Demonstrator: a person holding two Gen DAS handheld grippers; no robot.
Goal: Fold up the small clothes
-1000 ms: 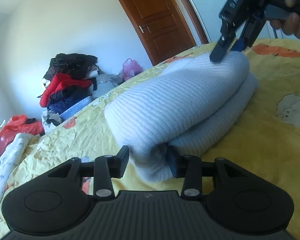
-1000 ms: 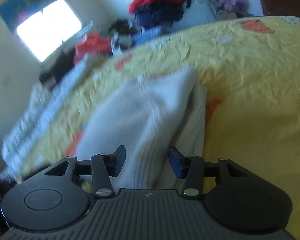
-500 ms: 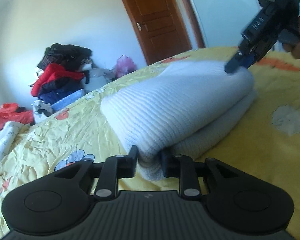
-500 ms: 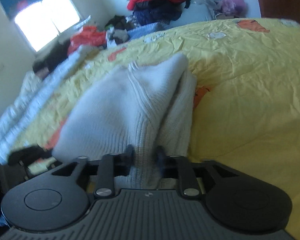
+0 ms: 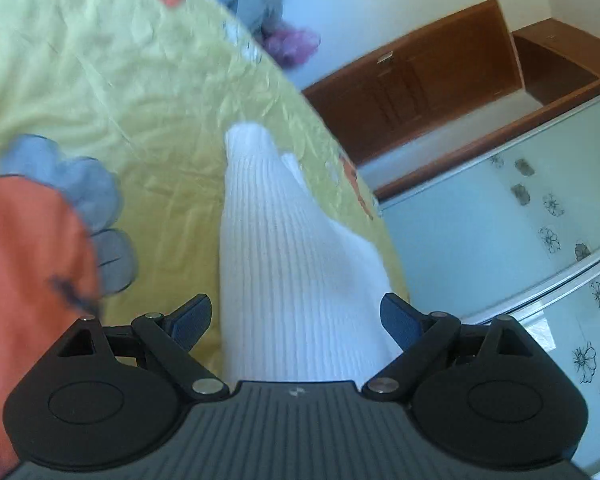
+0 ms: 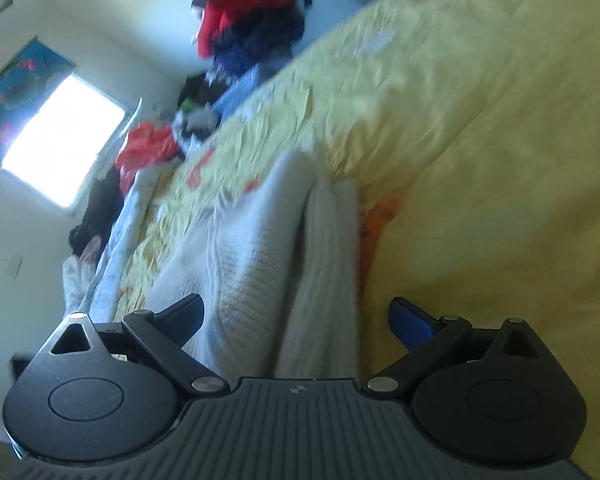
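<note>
While the left wrist view tilts sharply, the left gripper stands with its jaws spread wide, its blue pads clear of the cloth on either side. Between them runs the folded white ribbed knit garment, lying on the crumpled yellow printed bedsheet and tapering away to a rounded end. Its right flank lies close to the bed's edge, beyond which come a brown wooden door and a pale glass wardrobe panel with flower prints. Left of the garment the sheet lies bare up to an orange and grey-blue print.

Seen from the right wrist, the right gripper is likewise wide open, gripping nothing. The knit garment shows here as stacked layers with a dark crease between them, reaching from the jaws away along the sheet. Right of it lies broad yellow sheet; left, the bed's edge, a heap of red and dark clothes and a bright window.
</note>
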